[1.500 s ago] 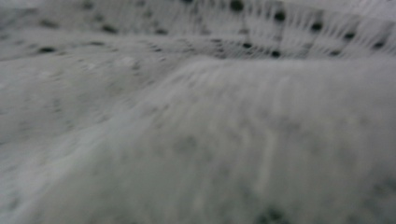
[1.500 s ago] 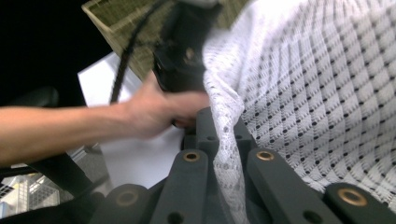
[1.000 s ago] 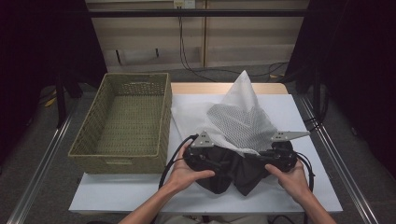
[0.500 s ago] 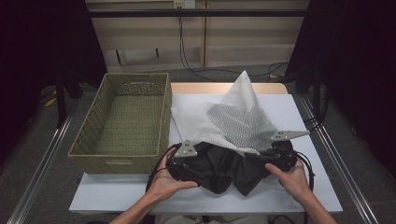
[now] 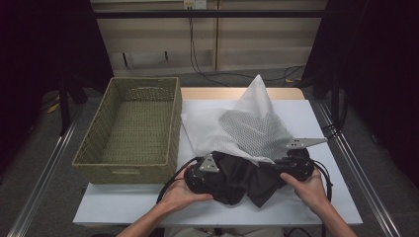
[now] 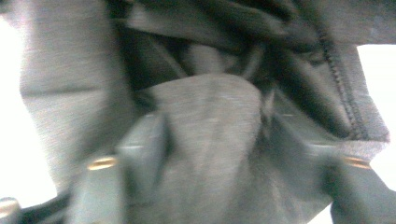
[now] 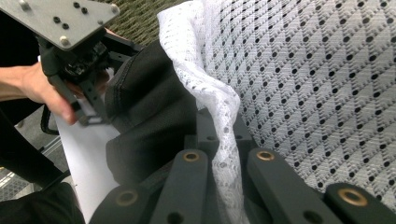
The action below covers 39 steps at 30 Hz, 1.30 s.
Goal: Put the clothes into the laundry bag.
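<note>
A black garment (image 5: 237, 180) lies bunched at the table's front, partly under the edge of a white mesh bag (image 5: 257, 128). My left gripper (image 5: 205, 173) is at the garment's left end. In the left gripper view, which is blurred, the jaws (image 6: 229, 140) stand apart around a thick fold of the dark cloth (image 6: 210, 116). My right gripper (image 5: 291, 165) is at the garment's right end. Its jaws (image 7: 219, 126) are shut on the lacy rim of the mesh bag (image 7: 327, 70), and the black garment (image 7: 149, 121) lies just to the left.
An empty wicker basket (image 5: 175, 123) stands at the left, half off the white table (image 5: 316, 118). Metal rails run along both sides of the table, and cables trail from both grippers near the front edge.
My left gripper drew the garment's left end out to the left, then came back right toward the bag. The right gripper has stayed in place on the bag's rim.
</note>
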Motion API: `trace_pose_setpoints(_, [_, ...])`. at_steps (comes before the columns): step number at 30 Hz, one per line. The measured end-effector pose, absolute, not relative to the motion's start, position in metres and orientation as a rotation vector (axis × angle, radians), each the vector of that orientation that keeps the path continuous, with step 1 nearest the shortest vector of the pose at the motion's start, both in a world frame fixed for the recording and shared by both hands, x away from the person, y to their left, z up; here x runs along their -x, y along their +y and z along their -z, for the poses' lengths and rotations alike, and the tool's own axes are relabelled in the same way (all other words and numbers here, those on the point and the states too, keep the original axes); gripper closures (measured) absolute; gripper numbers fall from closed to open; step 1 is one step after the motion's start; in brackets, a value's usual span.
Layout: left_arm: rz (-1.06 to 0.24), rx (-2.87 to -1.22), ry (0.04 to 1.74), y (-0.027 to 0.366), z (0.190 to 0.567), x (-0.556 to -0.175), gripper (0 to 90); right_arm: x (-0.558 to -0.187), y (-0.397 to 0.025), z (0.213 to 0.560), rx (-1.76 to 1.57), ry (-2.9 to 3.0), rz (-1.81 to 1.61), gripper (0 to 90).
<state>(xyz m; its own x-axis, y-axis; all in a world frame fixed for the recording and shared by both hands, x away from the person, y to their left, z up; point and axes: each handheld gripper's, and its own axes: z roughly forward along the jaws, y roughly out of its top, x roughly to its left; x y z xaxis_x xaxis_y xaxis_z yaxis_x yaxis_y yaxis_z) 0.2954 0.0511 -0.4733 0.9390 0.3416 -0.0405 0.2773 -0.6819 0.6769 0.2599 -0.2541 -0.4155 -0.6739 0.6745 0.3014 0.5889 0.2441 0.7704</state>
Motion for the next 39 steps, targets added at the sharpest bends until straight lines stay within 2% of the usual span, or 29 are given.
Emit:
trace_pose_setpoints(1, [-0.115,-2.36,0.435,0.051,0.473,-0.295,62.7,-0.26,-0.254,0.416,-1.216,2.404,-1.426,88.5])
trace_pose_setpoints(2, [-0.049,-2.339,0.462,0.055,0.474,-0.301,72.4,-0.261,-0.253,0.416,-1.212,2.405,-1.427,88.5])
trace_pose_setpoints(4, [-0.022,-2.355,0.437,0.056,0.472,-0.305,81.5,-0.261,-0.252,0.415,-1.211,2.407,-1.426,88.5])
trace_pose_setpoints(5, [0.015,-2.306,0.452,0.055,0.471,-0.304,82.9,-0.261,-0.251,0.414,-1.207,2.408,-1.43,88.5])
trace_pose_setpoints(11, [0.055,-2.21,0.395,0.037,0.455,-0.294,84.1,-0.263,-0.25,0.405,-1.212,2.383,-1.51,88.5])
trace_pose_setpoints(17, [0.114,-2.071,0.387,0.012,0.446,-0.3,84.1,-0.259,-0.243,0.393,-1.177,2.368,-1.564,88.5])
trace_pose_setpoints(22, [0.085,-1.998,0.415,-0.012,0.448,-0.307,84.3,-0.255,-0.239,0.386,-1.148,2.37,-1.601,88.5])
trace_pose_setpoints(24, [0.033,-2.001,0.433,-0.022,0.449,-0.312,84.4,-0.252,-0.238,0.383,-1.131,2.375,-1.61,88.5])
trace_pose_setpoints(29, [-0.012,-1.945,0.489,-0.027,0.445,-0.322,84.7,-0.247,-0.236,0.377,-1.089,2.386,-1.625,88.6])
trace_pose_setpoints(34, [-0.093,-1.835,0.551,-0.025,0.416,-0.334,84.8,-0.239,-0.235,0.358,-1.017,2.362,-1.692,88.6])
trace_pose_setpoints(39, [-0.134,-1.85,0.518,-0.025,0.398,-0.338,84.6,-0.233,-0.239,0.344,-0.971,2.335,-1.759,88.6])
